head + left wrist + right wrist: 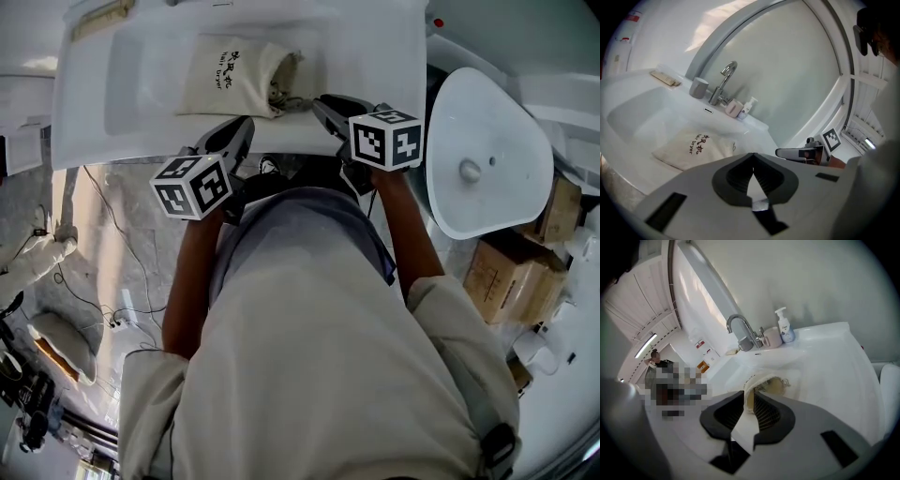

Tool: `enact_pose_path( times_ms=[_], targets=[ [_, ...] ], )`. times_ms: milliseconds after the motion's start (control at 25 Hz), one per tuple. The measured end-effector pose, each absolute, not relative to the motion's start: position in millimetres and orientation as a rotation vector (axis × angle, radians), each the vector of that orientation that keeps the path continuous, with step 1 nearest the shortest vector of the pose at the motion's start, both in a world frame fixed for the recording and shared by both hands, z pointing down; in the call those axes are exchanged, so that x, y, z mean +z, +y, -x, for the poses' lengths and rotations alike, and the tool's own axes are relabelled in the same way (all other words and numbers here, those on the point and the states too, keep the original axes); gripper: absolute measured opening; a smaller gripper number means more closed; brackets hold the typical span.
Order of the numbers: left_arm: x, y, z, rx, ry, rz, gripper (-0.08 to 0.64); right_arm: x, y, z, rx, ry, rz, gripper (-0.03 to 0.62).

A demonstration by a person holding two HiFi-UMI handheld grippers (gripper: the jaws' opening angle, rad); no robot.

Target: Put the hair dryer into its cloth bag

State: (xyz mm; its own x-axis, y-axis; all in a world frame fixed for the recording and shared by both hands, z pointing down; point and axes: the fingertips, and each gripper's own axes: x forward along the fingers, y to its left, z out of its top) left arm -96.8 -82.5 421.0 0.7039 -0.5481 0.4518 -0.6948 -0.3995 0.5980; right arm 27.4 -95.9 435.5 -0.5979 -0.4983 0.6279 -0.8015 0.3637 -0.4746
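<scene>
The cream cloth bag [230, 70] printed "Hair Dryer" lies flat in the white sink [141, 122], its drawstring mouth facing right. Something dark shows inside the mouth; the rest of the hair dryer is hidden. My left gripper [246, 122] hovers over the sink's near rim, shut and empty; its own view shows the jaws [753, 155] meeting above the bag [691, 147]. My right gripper [321, 101] hangs just right of the bag's mouth. In its view [749, 392] a narrow gap remains between the jaws, with the bag's mouth [764, 378] beyond it, not pinched.
A chrome faucet [740, 331] stands at the sink's back with a soap bottle [784, 326] and a cup [698, 87]. A white oval lid [478, 159] lies to the right, above cardboard boxes [502, 272]. The person's torso fills the lower head view.
</scene>
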Motion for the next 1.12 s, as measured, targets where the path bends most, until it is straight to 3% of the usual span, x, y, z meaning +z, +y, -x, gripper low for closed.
enact_pose_path(
  times_ms=[1120],
  targets=[
    [358.4,-81.3,136.4,0.147,-1.124,-2.205,0.008,359.8,-69.0,-46.7,0.875,-2.32,-1.327,0.009]
  ],
)
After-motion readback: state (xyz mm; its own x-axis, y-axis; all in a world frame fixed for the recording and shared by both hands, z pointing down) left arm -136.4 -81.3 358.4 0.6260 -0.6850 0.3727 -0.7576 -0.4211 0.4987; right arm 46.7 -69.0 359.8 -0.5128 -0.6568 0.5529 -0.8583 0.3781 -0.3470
